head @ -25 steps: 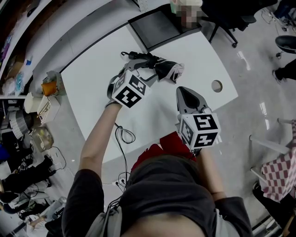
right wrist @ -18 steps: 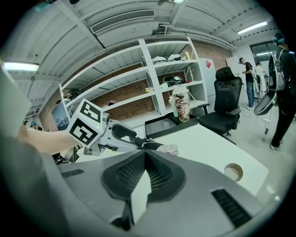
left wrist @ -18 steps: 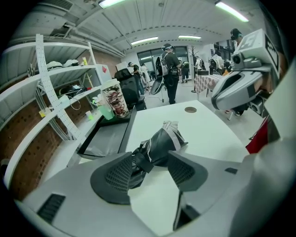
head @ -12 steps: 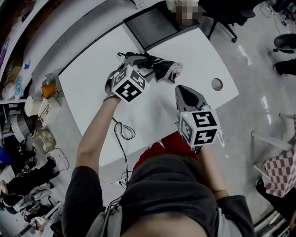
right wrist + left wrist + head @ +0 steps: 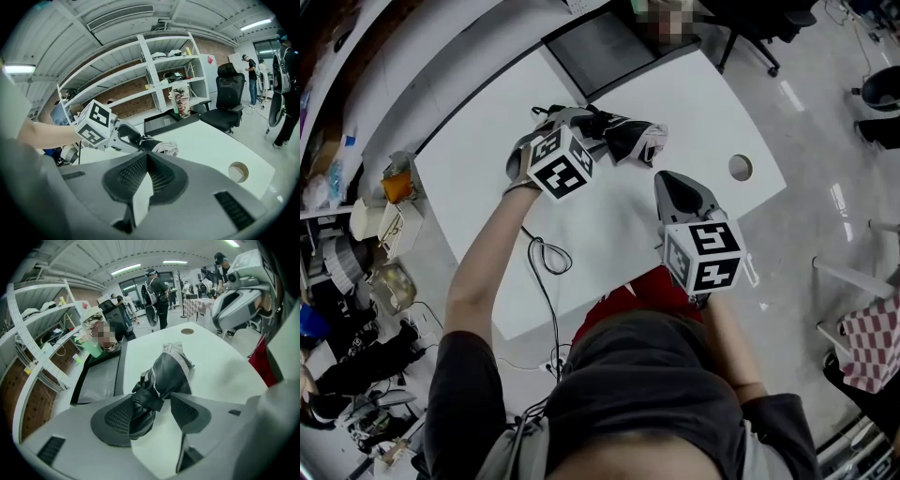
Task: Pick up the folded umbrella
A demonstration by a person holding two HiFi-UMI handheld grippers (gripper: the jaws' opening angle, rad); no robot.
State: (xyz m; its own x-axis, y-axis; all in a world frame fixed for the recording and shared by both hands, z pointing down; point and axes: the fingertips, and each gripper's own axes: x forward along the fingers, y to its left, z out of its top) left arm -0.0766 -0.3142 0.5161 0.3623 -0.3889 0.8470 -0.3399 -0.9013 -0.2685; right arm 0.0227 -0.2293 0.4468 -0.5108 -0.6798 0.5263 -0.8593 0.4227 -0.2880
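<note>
Your left gripper (image 5: pixel 157 404) has slid a little farther up the white table (image 5: pixel 478 178) since a second ago, so its marker cube (image 5: pixel 558 161) now sits closer to the folded umbrella (image 5: pixel 626 139), while your right gripper (image 5: pixel 146 157) has barely shifted. In the left gripper view your jaws stand spread, one on each side of the umbrella's dark, strapped end. The bundle leans against the left pad (image 5: pixel 115 420), and a strip of bare table shows between it and the right pad (image 5: pixel 187 411). The strap (image 5: pixel 149 398) wraps the fabric right at the mouth of your jaws, and the grey-edged folds fan out beyond them across the tabletop. The umbrella lies flat on the table near its far edge, just in front of a dark tray (image 5: pixel 605 52). Your right gripper hangs over the near part of the table, well apart from the umbrella. Its two jaws are pressed together with nothing between them, and its nose points toward the umbrella and your other tool. A round hole (image 5: pixel 740 168) is cut in the table to your right. A black cable (image 5: pixel 546 258) loops over the table's near edge beneath your left forearm. The right gripper view shows white shelving (image 5: pixel 164 70) and a black office chair (image 5: pixel 225 98) beyond the table.
</note>
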